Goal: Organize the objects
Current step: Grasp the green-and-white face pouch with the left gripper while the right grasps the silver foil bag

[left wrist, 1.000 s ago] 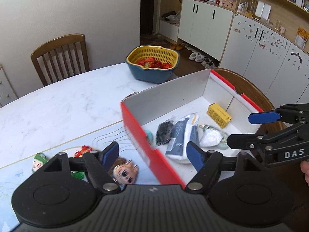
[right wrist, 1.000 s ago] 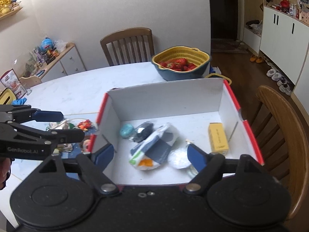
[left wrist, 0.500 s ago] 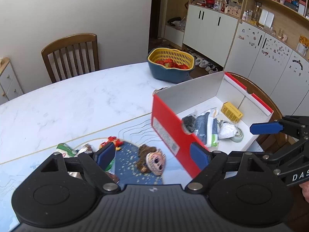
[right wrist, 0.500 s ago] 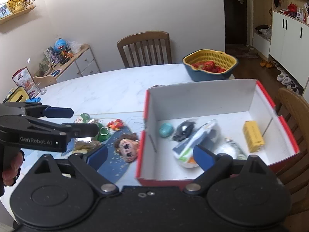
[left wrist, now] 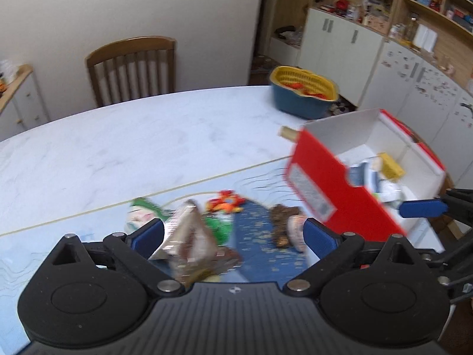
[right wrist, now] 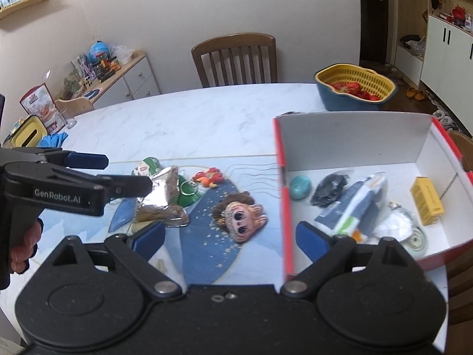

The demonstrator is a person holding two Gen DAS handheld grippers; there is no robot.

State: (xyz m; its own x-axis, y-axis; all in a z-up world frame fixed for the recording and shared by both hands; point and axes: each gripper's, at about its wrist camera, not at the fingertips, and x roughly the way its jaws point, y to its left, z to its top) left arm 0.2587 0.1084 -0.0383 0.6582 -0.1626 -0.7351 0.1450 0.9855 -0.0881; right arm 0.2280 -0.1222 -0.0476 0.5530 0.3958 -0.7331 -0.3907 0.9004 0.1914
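Observation:
A red box with a white inside (right wrist: 348, 136) (left wrist: 325, 177) stands at the table's right end and holds a teal ball (right wrist: 300, 187), a black pouch (right wrist: 329, 189), a blue-white packet (right wrist: 357, 204), a yellow carton (right wrist: 427, 201) and a white bag. On the blue mat (right wrist: 204, 236) lie a doll head (right wrist: 241, 217) (left wrist: 291, 229), a silver foil packet (right wrist: 164, 195) (left wrist: 189, 236), a red-orange toy (right wrist: 207, 177) (left wrist: 224, 201) and a green keyring toy (right wrist: 189, 196). My left gripper (left wrist: 233, 233) (right wrist: 127, 174) is open over the foil packet. My right gripper (right wrist: 230, 236) is open and empty near the doll head and the box's left wall.
A blue and yellow colander of strawberries (right wrist: 354, 91) (left wrist: 304, 94) sits at the table's far right. A wooden chair (right wrist: 236, 59) stands behind the table and another at the right (right wrist: 461, 148). A yellow tissue box (right wrist: 26, 133) and blue gloves (right wrist: 54, 139) lie at the far left.
Both grippers have swung left, away from the box and over the mat. The left gripper now hovers at the foil packet. Both stay open and empty.

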